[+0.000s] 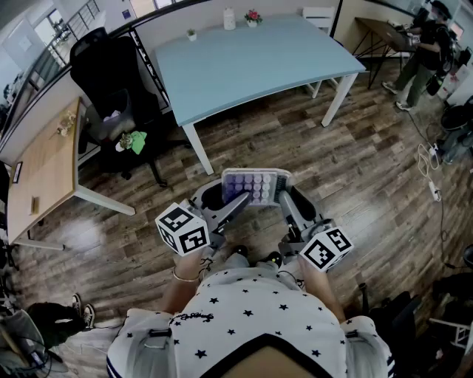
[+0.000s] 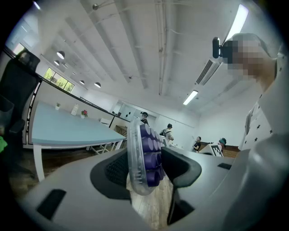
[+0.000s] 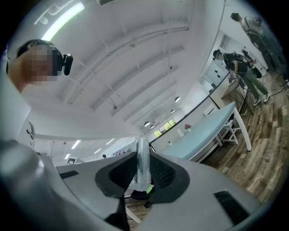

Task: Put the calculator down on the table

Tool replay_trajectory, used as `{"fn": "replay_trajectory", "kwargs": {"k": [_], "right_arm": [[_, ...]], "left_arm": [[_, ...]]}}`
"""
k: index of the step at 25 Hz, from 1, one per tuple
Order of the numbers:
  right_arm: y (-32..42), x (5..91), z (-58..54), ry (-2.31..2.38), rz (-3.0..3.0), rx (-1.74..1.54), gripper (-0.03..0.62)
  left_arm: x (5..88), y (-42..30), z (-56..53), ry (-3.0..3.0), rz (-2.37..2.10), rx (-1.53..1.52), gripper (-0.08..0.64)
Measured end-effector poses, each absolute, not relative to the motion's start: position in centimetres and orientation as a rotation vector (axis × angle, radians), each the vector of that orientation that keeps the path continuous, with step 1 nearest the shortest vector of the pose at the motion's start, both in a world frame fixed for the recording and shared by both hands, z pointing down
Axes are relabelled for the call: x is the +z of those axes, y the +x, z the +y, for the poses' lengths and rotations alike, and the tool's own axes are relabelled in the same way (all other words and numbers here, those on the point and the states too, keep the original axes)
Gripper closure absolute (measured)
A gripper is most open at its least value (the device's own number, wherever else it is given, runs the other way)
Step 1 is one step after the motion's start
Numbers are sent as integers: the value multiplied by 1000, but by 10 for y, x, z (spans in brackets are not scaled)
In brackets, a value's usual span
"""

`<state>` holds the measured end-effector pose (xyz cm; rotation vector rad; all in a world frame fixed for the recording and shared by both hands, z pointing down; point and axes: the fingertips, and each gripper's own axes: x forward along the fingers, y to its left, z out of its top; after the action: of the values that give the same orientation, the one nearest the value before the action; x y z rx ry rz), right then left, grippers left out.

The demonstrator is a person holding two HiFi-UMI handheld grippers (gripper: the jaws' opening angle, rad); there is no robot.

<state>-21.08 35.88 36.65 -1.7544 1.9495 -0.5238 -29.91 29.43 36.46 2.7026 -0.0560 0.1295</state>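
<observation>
The calculator (image 1: 256,186), a clear-cased slab with rows of round purple keys, hangs in the air over the wooden floor, keys up, short of the light blue table (image 1: 251,66). My left gripper (image 1: 235,199) is shut on its left side and my right gripper (image 1: 284,198) on its right side. The left gripper view shows the calculator (image 2: 144,158) edge-on between the dark pads of the left gripper (image 2: 145,170). Through the right gripper view only the thin clear rim of the calculator (image 3: 142,162) appears, pinched in the right gripper (image 3: 142,175).
A black office chair (image 1: 111,88) stands left of the blue table, with a wooden desk (image 1: 41,170) further left. A white bottle (image 1: 229,18) and small plants sit at the blue table's far edge. A person (image 1: 429,44) stands far right; cables (image 1: 432,170) lie on the floor.
</observation>
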Motion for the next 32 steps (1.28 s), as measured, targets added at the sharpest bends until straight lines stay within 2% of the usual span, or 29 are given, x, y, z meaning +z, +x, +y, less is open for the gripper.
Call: {"fn": "replay_trajectory", "kwargs": {"k": [32], "right_arm": [[-175,378,356,-1680,1948,-579,511]], "left_arm": [[370,-266,296,2709,-144,172,330]]}}
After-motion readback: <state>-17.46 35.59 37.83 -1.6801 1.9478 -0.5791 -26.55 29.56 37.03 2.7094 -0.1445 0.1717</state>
